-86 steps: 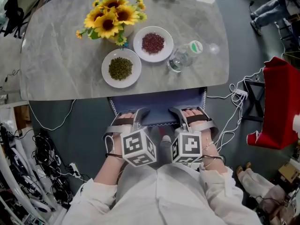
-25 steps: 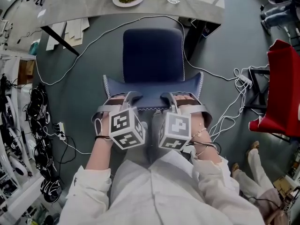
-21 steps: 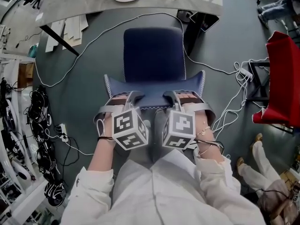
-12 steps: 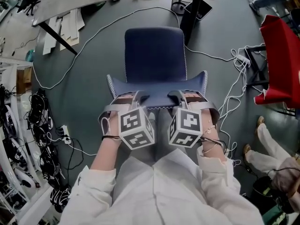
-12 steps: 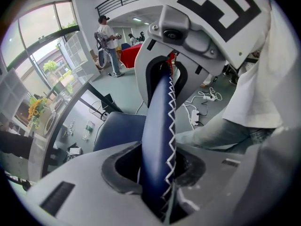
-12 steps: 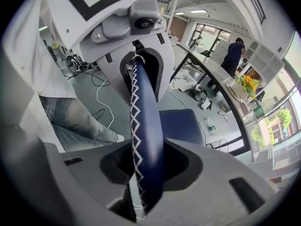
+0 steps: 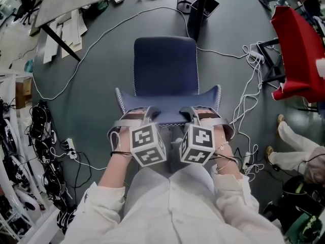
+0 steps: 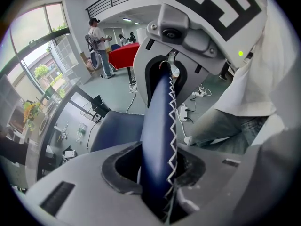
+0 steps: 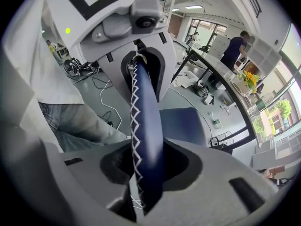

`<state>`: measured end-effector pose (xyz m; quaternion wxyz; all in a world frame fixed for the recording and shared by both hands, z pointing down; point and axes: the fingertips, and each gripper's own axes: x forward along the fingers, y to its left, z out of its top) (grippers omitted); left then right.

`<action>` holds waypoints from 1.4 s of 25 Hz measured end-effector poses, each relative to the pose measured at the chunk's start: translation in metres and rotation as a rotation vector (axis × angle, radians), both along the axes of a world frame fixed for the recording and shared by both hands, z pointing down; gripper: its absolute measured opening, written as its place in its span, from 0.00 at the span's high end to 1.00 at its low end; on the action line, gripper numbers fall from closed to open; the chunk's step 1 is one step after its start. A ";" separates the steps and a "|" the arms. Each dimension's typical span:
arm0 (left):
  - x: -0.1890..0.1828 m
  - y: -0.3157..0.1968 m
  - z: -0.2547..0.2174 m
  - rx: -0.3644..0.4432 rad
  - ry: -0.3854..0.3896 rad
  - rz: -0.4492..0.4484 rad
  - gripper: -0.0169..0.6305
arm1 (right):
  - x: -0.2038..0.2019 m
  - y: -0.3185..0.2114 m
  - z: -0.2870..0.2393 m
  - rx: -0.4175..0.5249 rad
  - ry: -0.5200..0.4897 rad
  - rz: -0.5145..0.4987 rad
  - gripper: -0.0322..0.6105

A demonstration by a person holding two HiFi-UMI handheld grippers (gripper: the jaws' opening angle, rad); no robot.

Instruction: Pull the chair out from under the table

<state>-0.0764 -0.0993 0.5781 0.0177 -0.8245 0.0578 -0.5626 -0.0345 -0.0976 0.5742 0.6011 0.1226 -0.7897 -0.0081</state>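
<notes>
Here, nearest the person, the left tongs [image 7: 146, 115] and the right tongs [image 7: 190, 114] sit side by side, each clamped on the top edge of the backrest [image 7: 167, 111] of the blue chair [image 7: 165, 67]; beyond them its seat stands on the grey floor [image 7: 96, 111], out from under the tabletop [image 7: 61, 4]; the tabletop's edge shows farthest off.

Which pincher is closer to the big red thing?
The right gripper, clamped on the chair back nearer the red thing; the left gripper grips its other end.
</notes>
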 end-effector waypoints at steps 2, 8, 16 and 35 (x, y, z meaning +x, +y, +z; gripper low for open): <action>0.001 0.011 -0.001 -0.004 -0.002 0.002 0.76 | 0.001 0.011 -0.001 -0.005 0.004 -0.001 0.77; 0.006 0.049 0.002 -0.008 -0.021 -0.010 0.76 | 0.007 0.050 0.001 -0.007 0.012 -0.017 0.77; 0.011 0.109 0.001 -0.005 -0.016 -0.044 0.76 | 0.012 0.110 0.001 0.004 0.001 -0.030 0.77; 0.012 0.223 0.000 -0.007 -0.051 -0.064 0.76 | 0.014 0.222 -0.002 -0.019 -0.007 -0.061 0.77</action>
